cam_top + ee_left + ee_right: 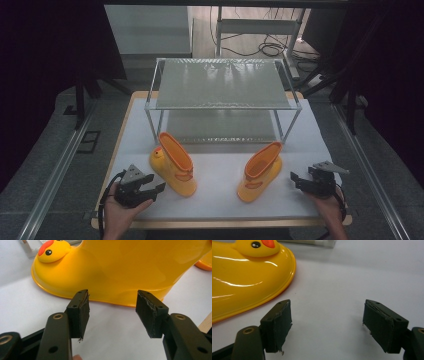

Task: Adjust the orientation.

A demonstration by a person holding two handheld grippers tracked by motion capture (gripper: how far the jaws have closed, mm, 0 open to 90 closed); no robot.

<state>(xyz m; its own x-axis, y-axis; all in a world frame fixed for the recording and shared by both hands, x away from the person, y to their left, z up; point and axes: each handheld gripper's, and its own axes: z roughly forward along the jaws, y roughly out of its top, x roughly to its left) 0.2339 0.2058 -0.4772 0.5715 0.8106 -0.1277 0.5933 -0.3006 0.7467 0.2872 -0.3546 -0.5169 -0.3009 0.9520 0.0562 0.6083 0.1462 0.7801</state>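
Two yellow rubber boots with duck faces stand on the white mat. The left boot [173, 165] is close in front of my left gripper [155, 183], which is open and empty. In the left gripper view that boot's side [120, 270] lies just beyond the gripper [112, 300], apart from its jaws. The right boot [260, 172] stands left of my right gripper [296, 181], also open and empty. The right gripper view has this boot's toe [244, 277] at the left, beside the gripper [328, 307] and not between its jaws.
A metal two-tier rack [225, 85] stands at the back of the table, behind the boots. The white mat [215, 200] covers the tabletop, with a wooden edge [225, 224] in front. Cables lie on the floor [270, 49] beyond the rack.
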